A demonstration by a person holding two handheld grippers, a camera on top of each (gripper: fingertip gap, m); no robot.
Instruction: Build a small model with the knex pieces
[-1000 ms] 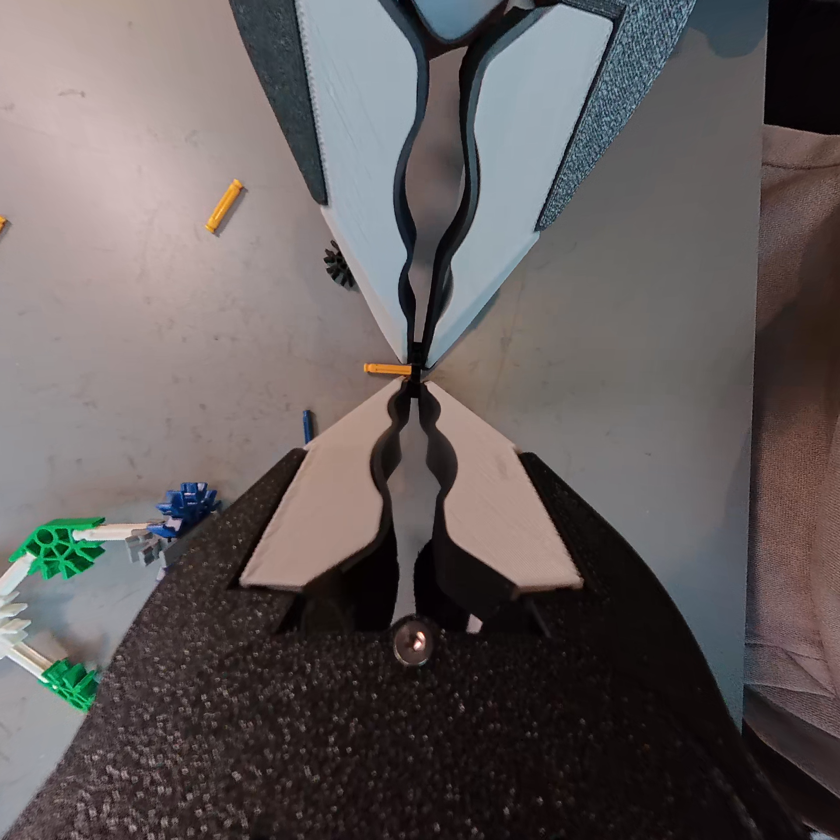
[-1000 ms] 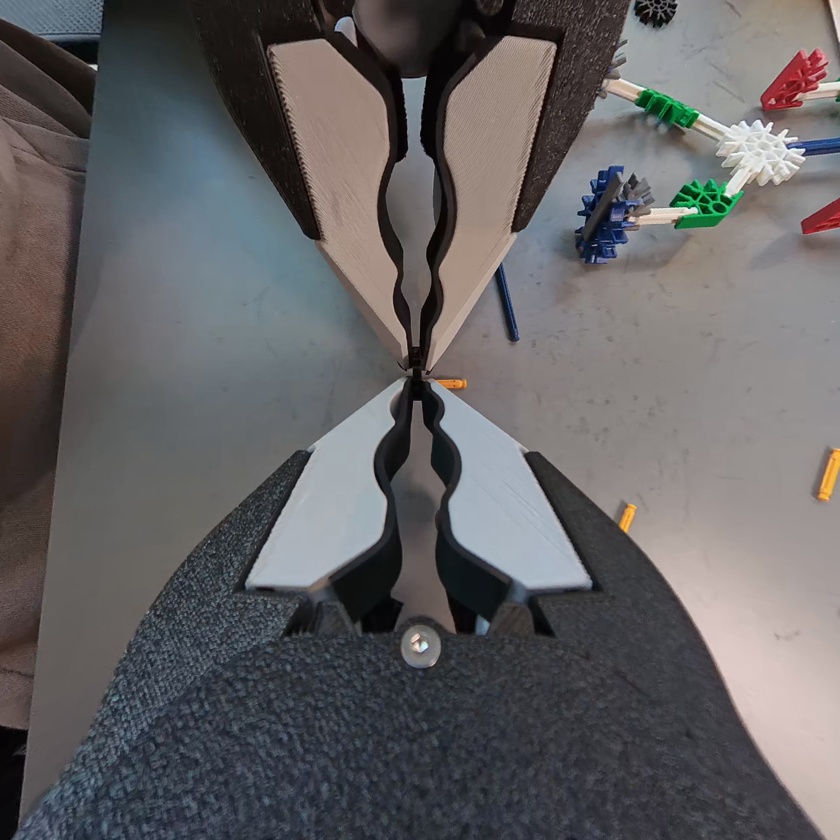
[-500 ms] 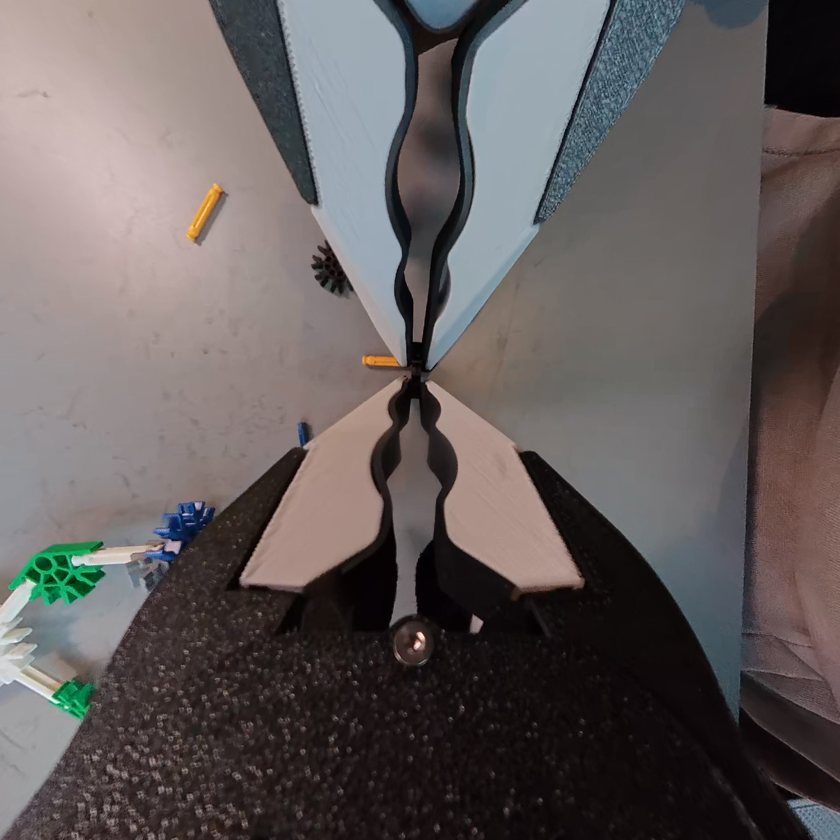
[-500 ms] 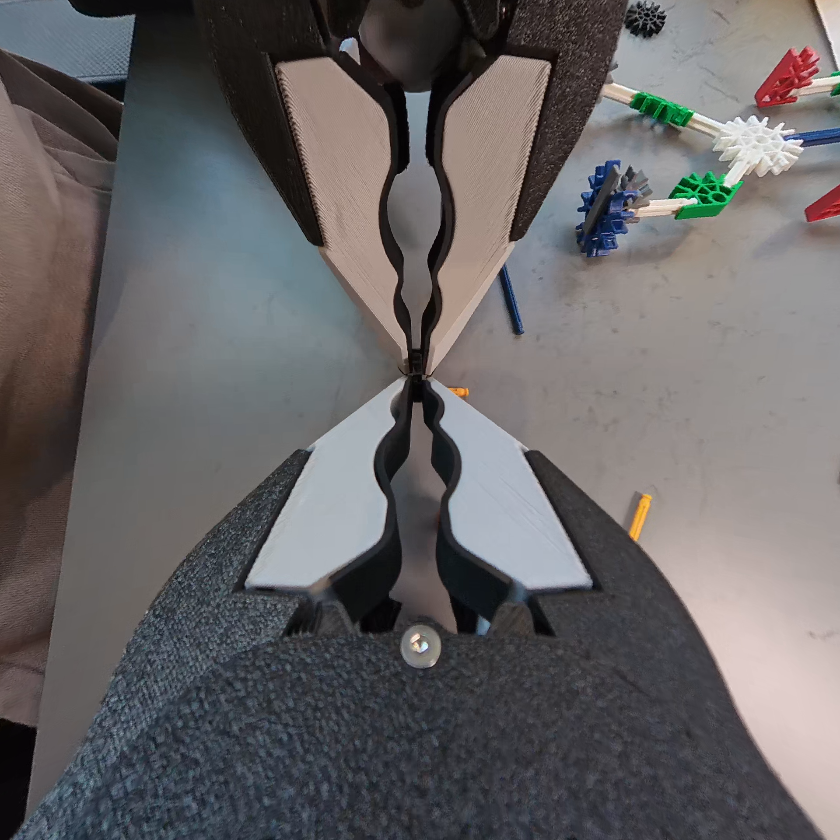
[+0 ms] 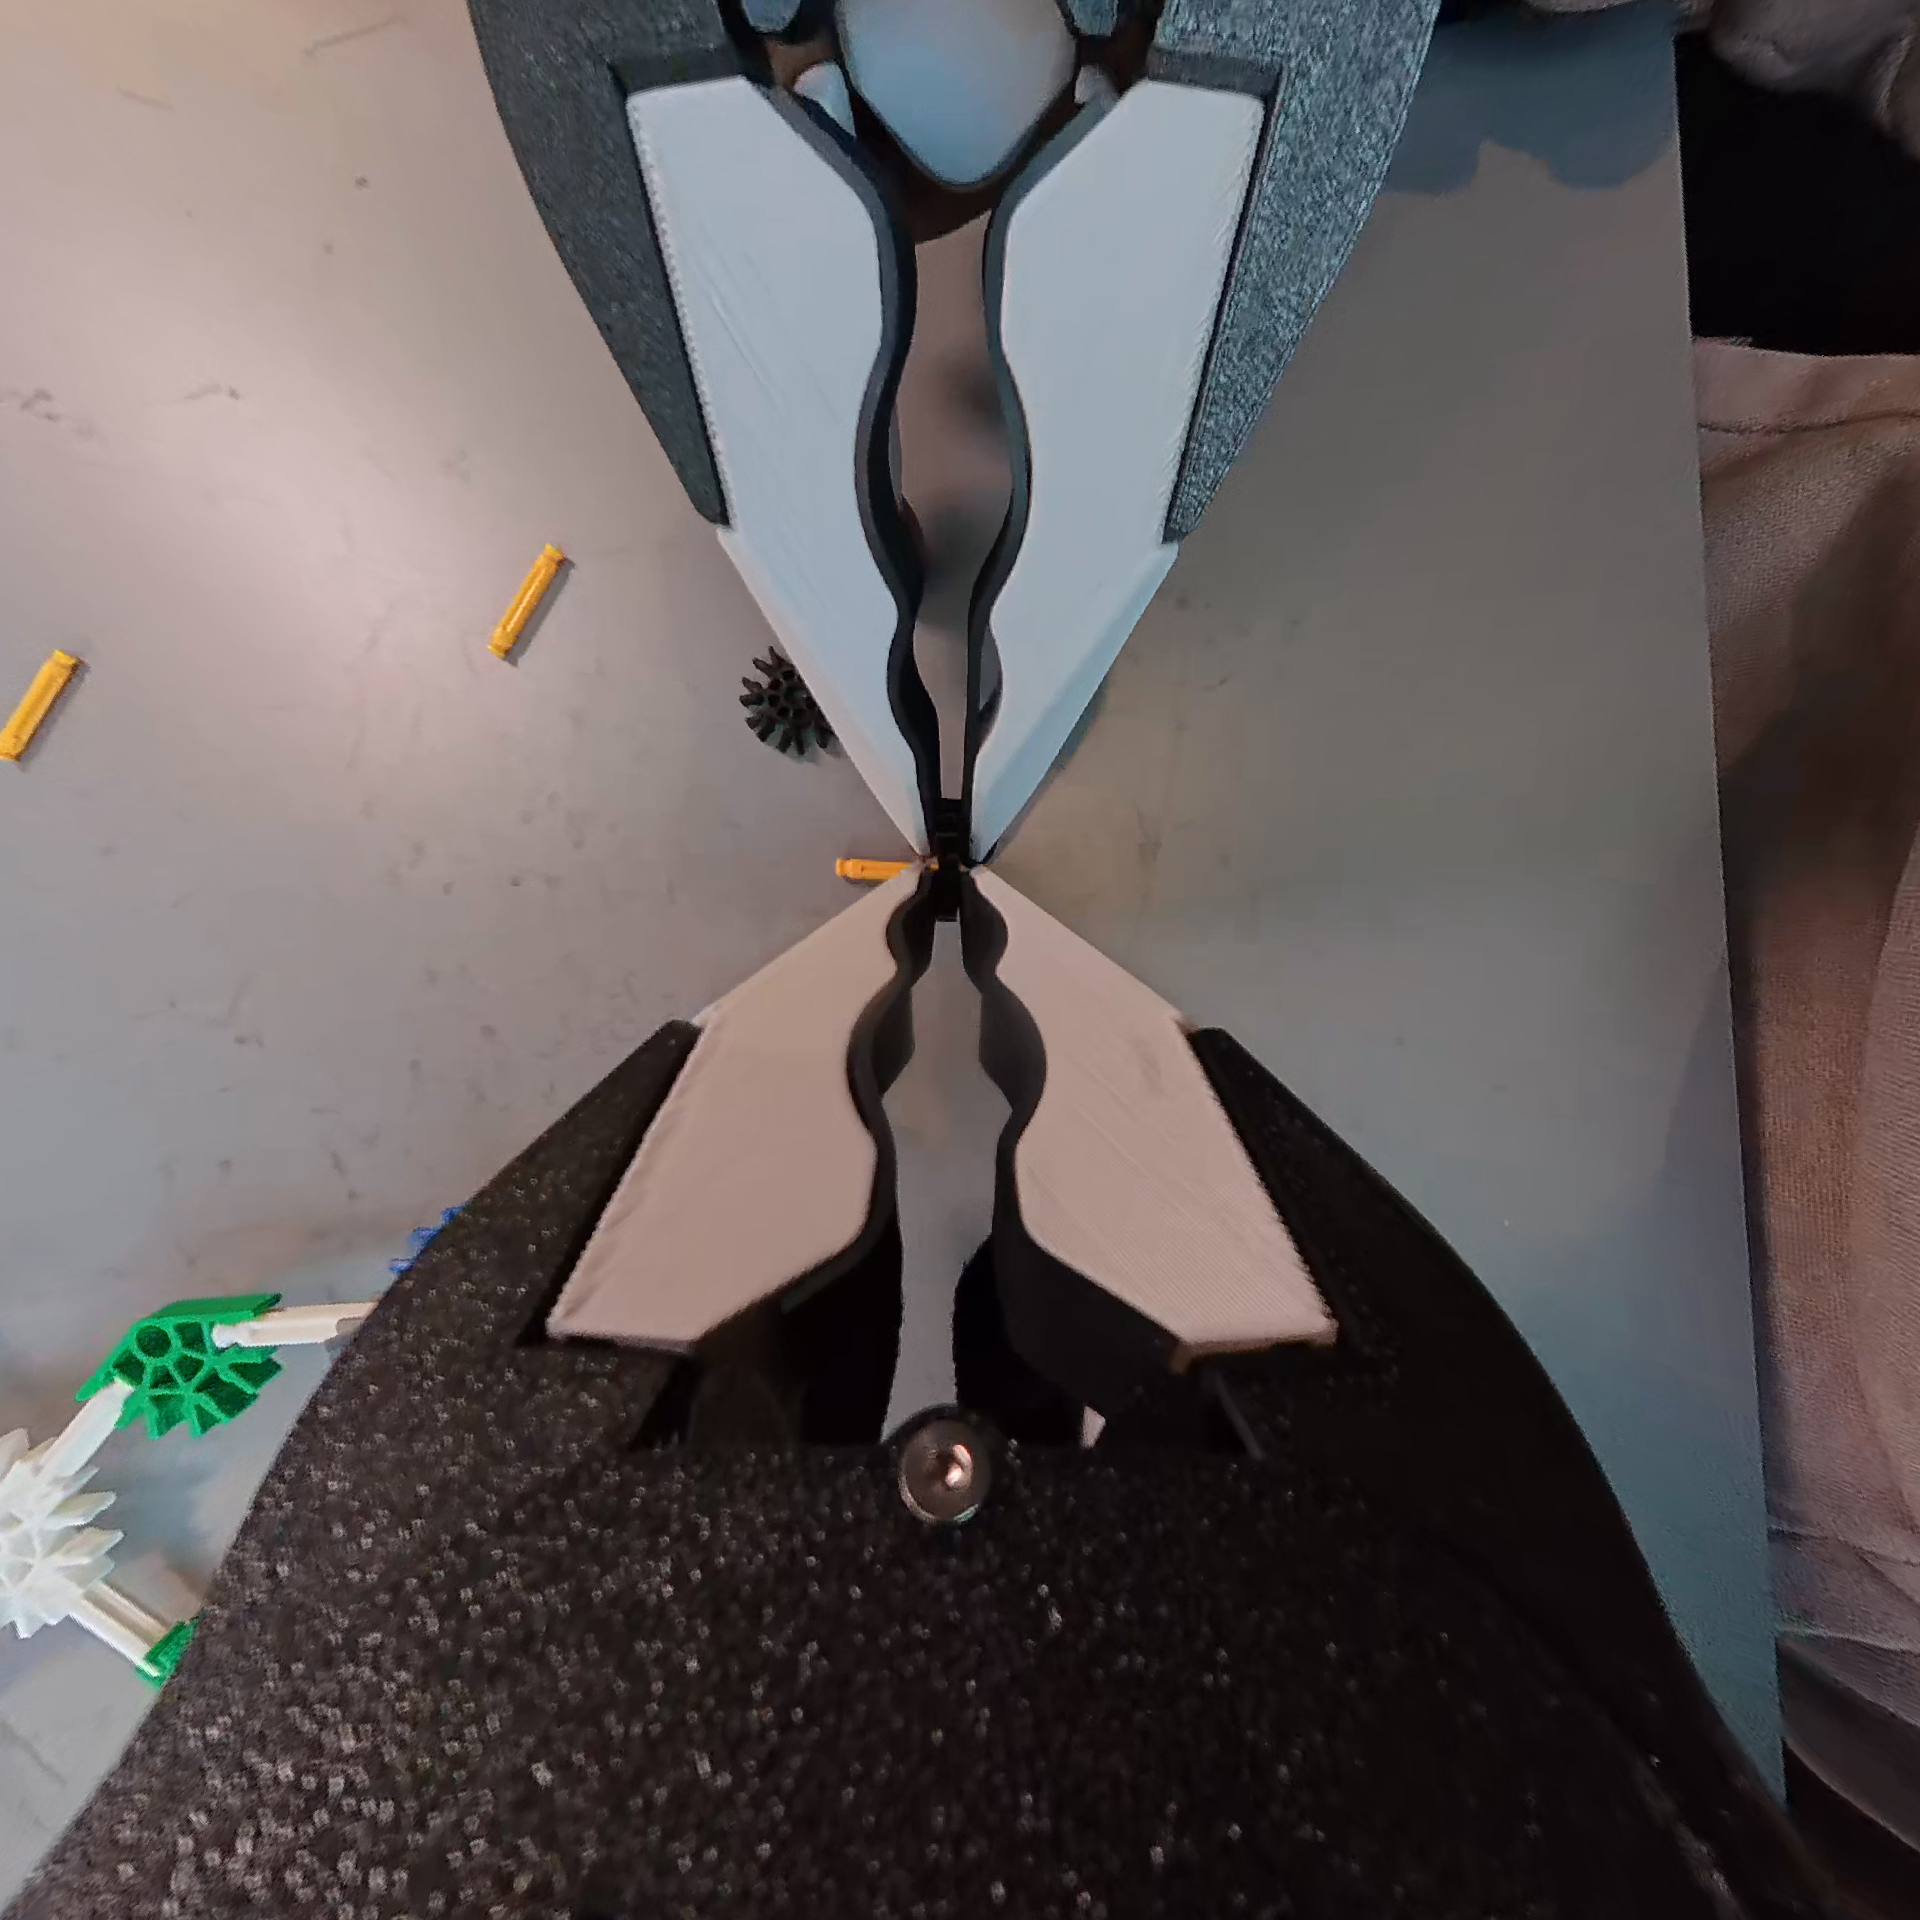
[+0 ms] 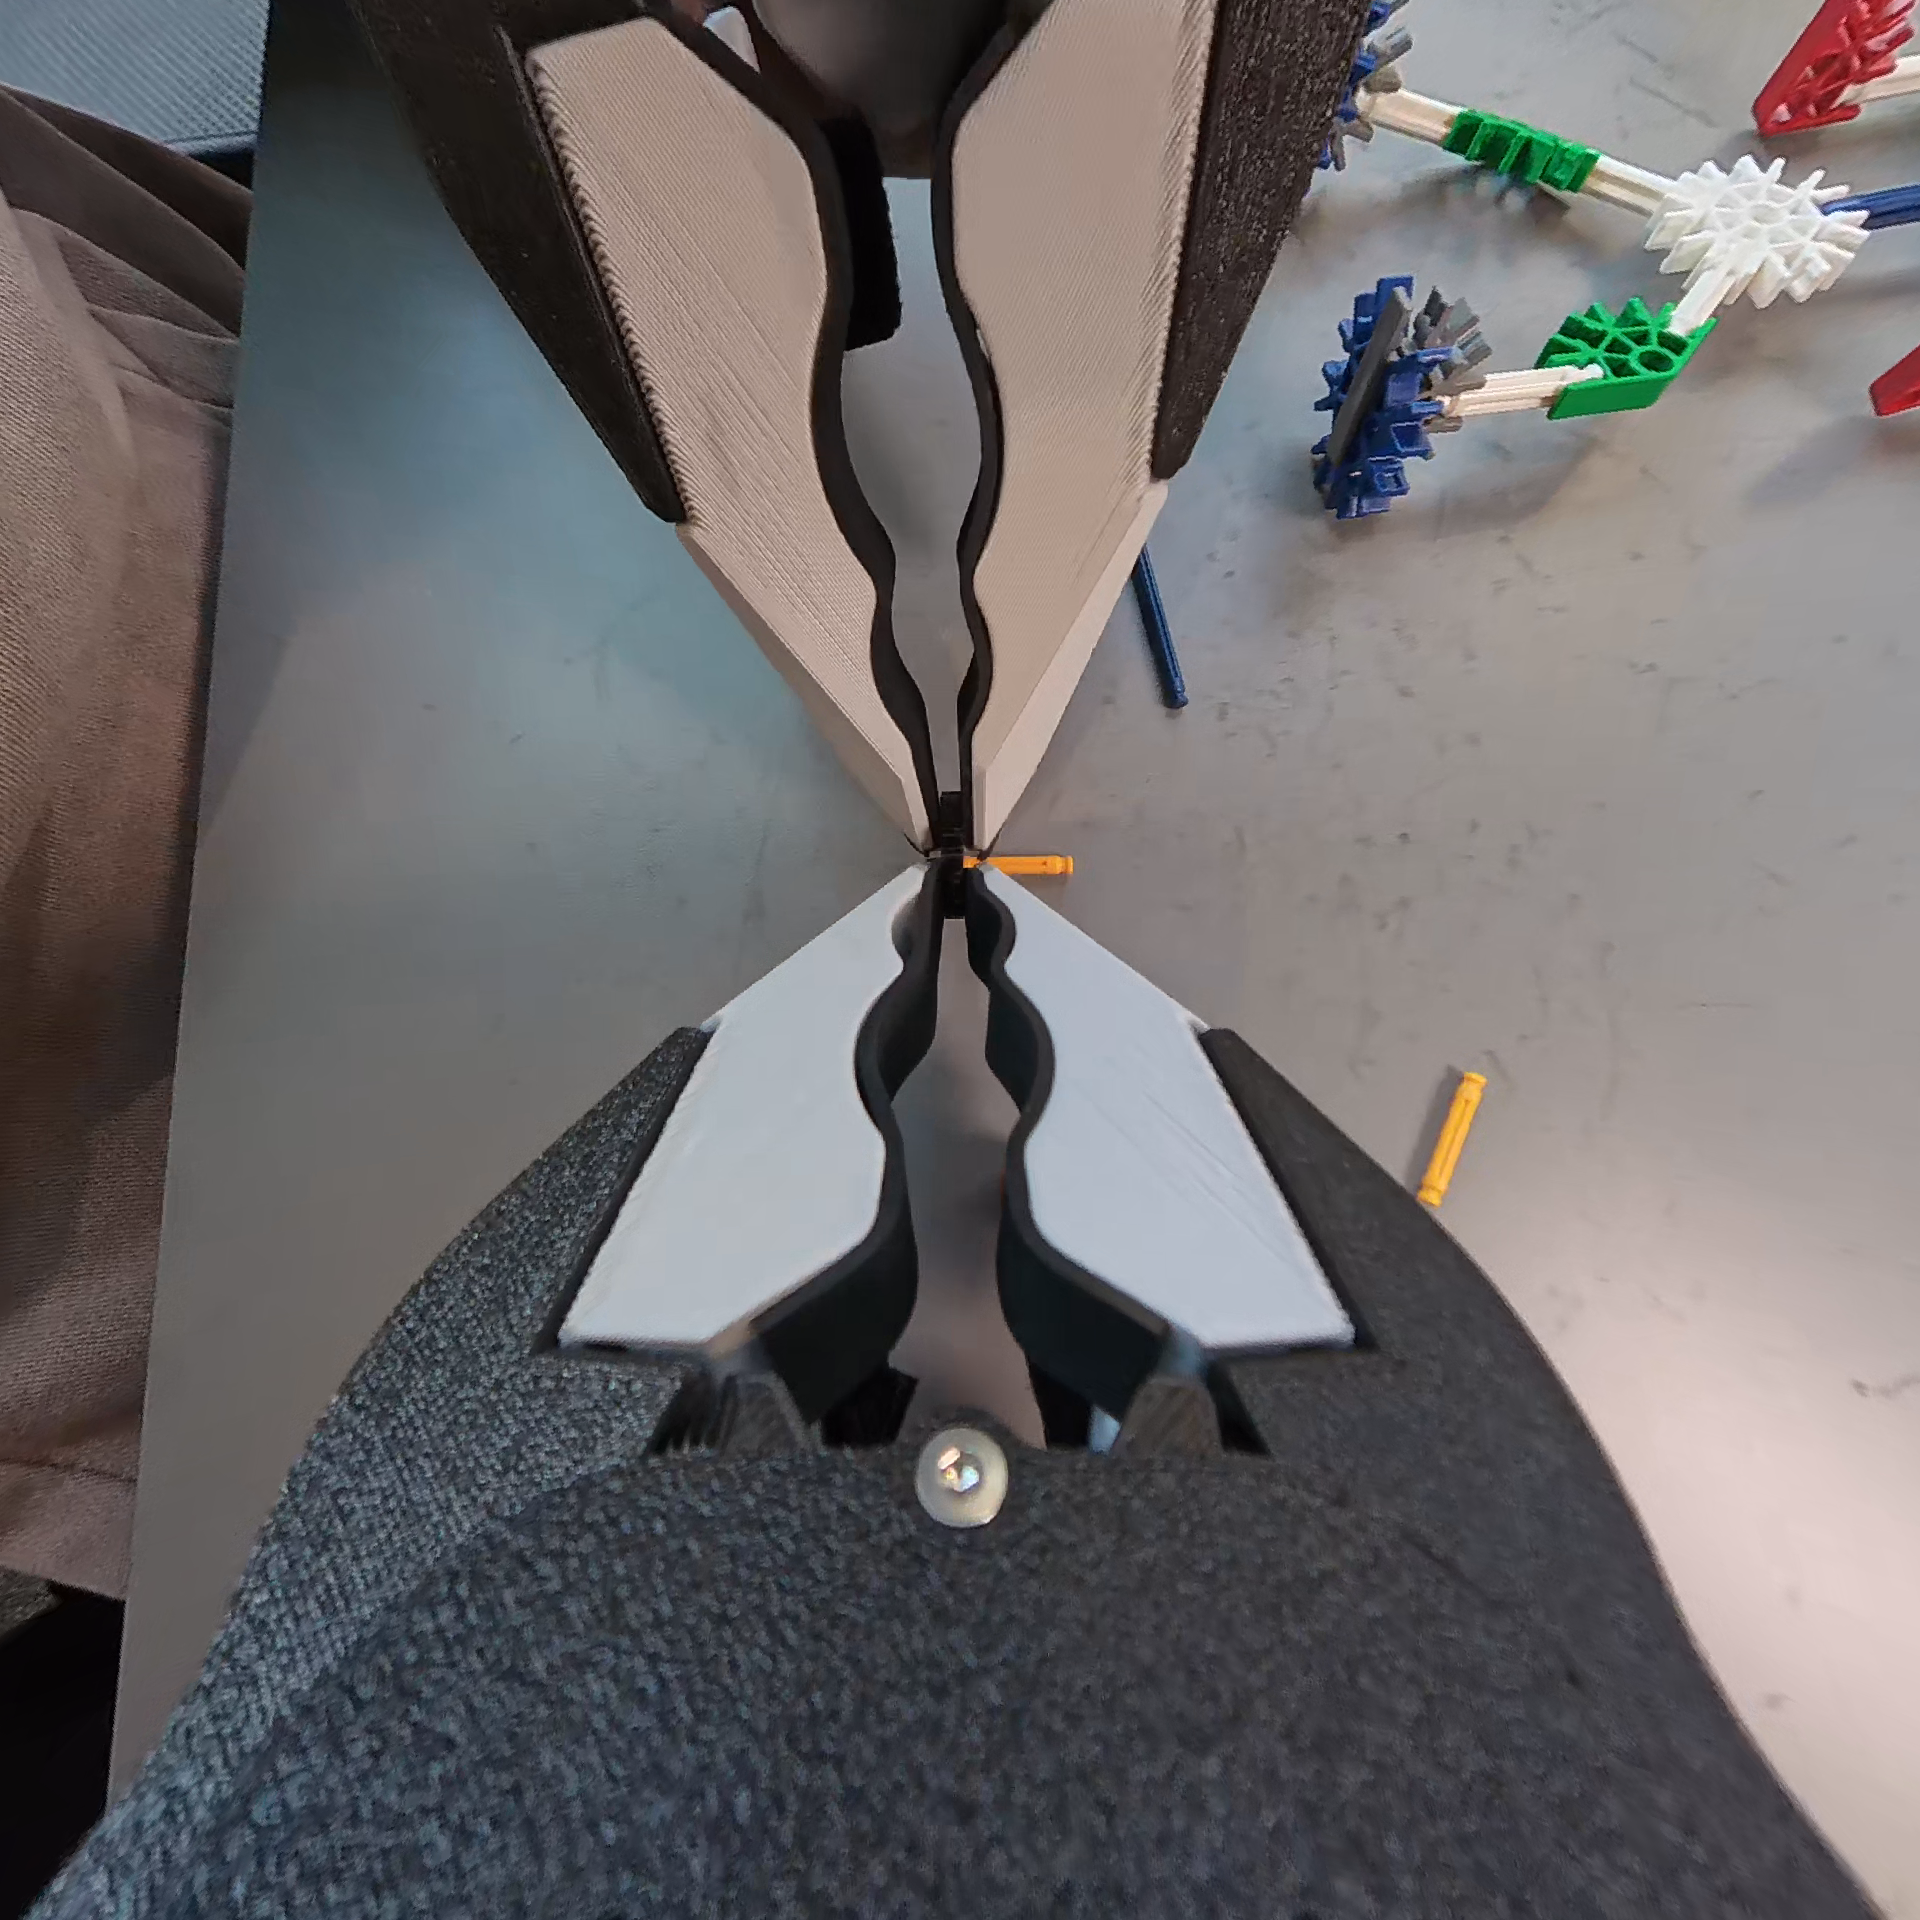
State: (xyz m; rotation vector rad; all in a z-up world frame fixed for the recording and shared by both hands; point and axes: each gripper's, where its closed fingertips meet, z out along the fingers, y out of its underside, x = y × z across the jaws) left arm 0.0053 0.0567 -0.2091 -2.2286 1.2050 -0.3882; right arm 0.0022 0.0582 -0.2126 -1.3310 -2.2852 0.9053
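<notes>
My left gripper (image 5: 945, 902), with beige fingers, and my right gripper (image 6: 951, 896), with pale blue fingers, meet tip to tip above the grey table (image 5: 1403, 935). Both are shut on one small black piece (image 5: 945, 864), each from its own end. A short orange rod (image 5: 878, 868) sticks out sideways from that piece; it also shows in the right wrist view (image 6: 1023, 864). The right gripper (image 5: 945, 831) comes in from the top of the left wrist view. The left gripper (image 6: 951, 821) comes in from the top of the right wrist view.
Loose yellow rods (image 5: 528, 603) (image 5: 40, 707) (image 6: 1450, 1139), a black toothed connector (image 5: 784, 707) and a thin blue rod (image 6: 1158, 629) lie on the table. A built piece of green, white and blue connectors (image 6: 1621, 358) lies beside them, with red connectors (image 6: 1829, 73) beyond. A person's brown clothing (image 6: 94, 727) lies past the table edge. The tips of both grippers are at nearly the same place.
Both grippers stay shut, tip to tip, on the black piece. They have shifted together over the table, so the loose parts sit lower in the left wrist view.
</notes>
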